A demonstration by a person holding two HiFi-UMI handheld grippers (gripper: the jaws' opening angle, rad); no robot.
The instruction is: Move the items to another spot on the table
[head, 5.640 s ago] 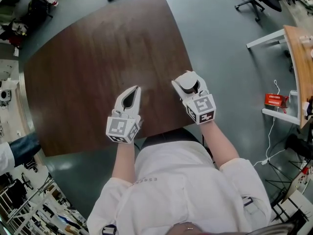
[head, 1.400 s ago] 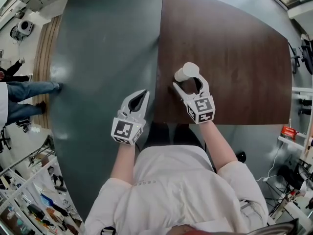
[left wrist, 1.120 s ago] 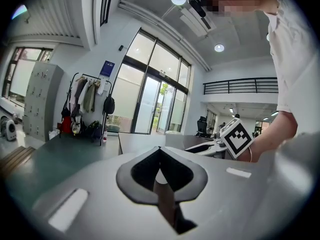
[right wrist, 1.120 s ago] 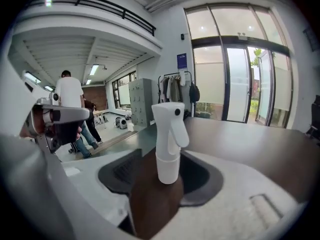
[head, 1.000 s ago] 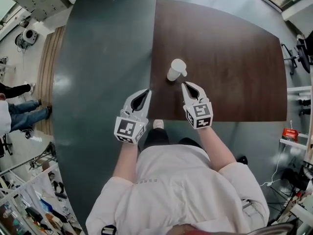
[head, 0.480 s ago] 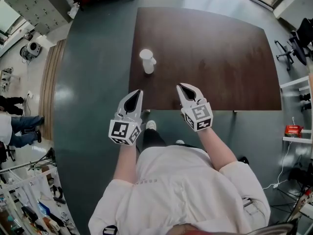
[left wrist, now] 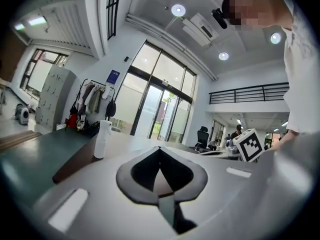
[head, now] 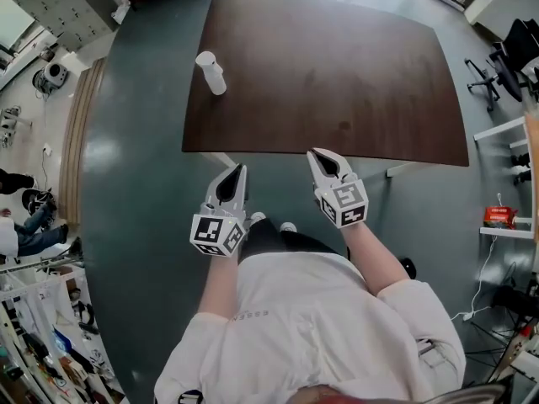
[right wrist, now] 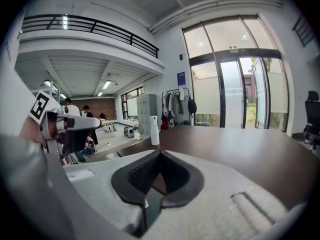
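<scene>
A white spray bottle stands upright near the far-left corner of the dark brown table. Both grippers are held over the grey floor, short of the table's near edge and well away from the bottle. My left gripper is shut, its tips meeting with nothing between them. My right gripper is shut and empty too. The left gripper view looks past the closed tips at the bottle on the table corner. In the right gripper view the bottle stands small beyond the closed tips.
The person's feet are on the floor just before the table's near edge. A white table leg shows at the right corner. Office chairs and a shelf with a red box stand to the right, lockers to the far left.
The right gripper, earlier shut round the bottle, has let it go on the table. Both grippers have drawn back off the table over the floor, and the bottle now lies far ahead to the left.
</scene>
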